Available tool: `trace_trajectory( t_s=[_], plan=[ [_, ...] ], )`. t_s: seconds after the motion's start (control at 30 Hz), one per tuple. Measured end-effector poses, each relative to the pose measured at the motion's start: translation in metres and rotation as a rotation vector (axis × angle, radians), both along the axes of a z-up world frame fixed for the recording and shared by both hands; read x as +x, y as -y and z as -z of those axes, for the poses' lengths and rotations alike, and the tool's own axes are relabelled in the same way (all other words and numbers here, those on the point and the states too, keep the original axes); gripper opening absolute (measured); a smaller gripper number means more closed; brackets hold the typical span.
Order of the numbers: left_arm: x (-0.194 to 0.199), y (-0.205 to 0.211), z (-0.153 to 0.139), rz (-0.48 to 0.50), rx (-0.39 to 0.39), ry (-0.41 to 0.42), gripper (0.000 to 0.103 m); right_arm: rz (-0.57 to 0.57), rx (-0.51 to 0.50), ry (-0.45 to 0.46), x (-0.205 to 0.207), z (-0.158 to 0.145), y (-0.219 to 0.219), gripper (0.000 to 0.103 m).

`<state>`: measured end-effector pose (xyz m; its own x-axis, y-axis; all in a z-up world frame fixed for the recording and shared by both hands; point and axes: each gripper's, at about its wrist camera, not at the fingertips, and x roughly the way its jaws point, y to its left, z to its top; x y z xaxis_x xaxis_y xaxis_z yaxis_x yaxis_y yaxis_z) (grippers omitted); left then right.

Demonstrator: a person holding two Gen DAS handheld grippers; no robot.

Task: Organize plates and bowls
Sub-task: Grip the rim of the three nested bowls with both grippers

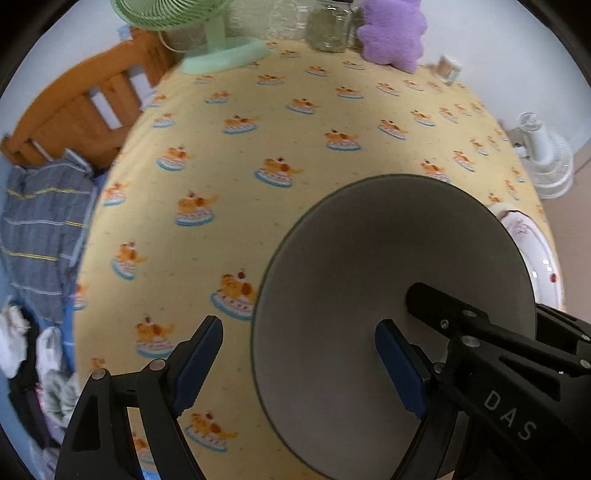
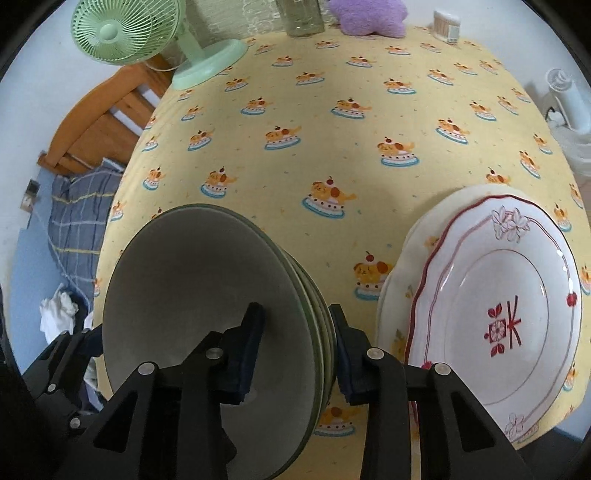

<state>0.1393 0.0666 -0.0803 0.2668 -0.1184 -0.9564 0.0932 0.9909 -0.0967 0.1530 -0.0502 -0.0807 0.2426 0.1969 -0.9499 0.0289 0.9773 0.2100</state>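
A stack of several grey bowls [image 2: 192, 288] sits near the front of the yellow tablecloth [image 2: 314, 129]. My right gripper [image 2: 295, 308] straddles its right rim, one finger inside the top bowl, the other against the outer bowls. A strip of grey shows beside the inner pad [image 2: 255, 350]. My left gripper [image 1: 299, 323] stands open across the left rim of the bowls [image 1: 388, 258], one finger inside and one over the cloth. The right gripper's inner finger [image 1: 436, 306] also shows inside the bowl. A red-rimmed white plate [image 2: 495, 314] lies on a cream plate [image 2: 402, 251] to the right.
At the table's far edge stand a green fan [image 2: 125, 33], a glass jar [image 2: 303, 18], a purple plush [image 2: 369, 18] and a small container [image 2: 447, 26]. A wooden frame [image 1: 74, 110] and checked cloth [image 1: 40, 229] lie left; a white fan [image 1: 546, 158] stands right.
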Motion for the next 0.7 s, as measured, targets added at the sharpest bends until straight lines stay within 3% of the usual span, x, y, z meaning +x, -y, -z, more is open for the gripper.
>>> trace_trajectory(
  t_s=[0.27,0.43,0.5,0.7],
  plan=[
    [0.0017,-0.0040,0.0033,0.080,-0.087,0.022,0.084,0.056,-0.051,-0.008,-0.0041,-0.0017,-0.0062,0.039],
    [-0.0017,-0.0018,0.0028,0.104,-0.128,0.029,0.071,0.081,-0.055,-0.011,-0.0054,0.0005,-0.0055,0.042],
    [-0.0034,0.0009,0.0005,0.121,-0.145,0.029,0.060,0.084,-0.060,-0.008,-0.0051,0.0002,-0.0064,0.042],
    [-0.0033,0.0006,0.0003,0.119,-0.147,0.024,0.059,0.082,-0.062,-0.001,-0.0065,-0.0001,-0.0070,0.042]
  ],
)
